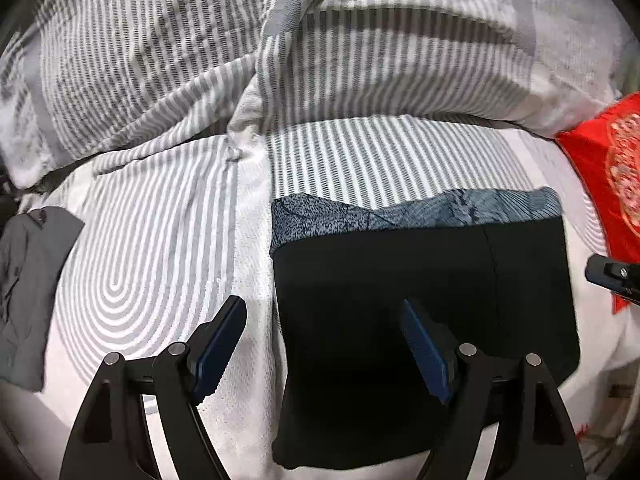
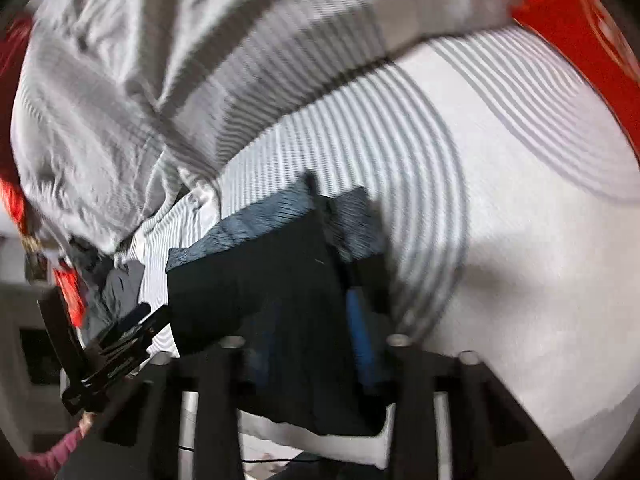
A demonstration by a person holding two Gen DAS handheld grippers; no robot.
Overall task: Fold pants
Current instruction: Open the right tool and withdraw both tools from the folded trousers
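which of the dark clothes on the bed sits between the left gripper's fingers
The black pants, folded with a blue patterned band along the far edge. The grey garment lies off to the left, outside the open left gripper.

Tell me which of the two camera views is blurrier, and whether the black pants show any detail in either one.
Left wrist view: fairly sharp, the striped bedspread lines crisp, edges bowed by the fisheye; the black pants are a near-featureless dark patch with one faint seam. Right wrist view: clearly blurrier, motion-smeared stripes and soft edges on the pants; the right gripper is dark and smeared, so its grip is unclear.
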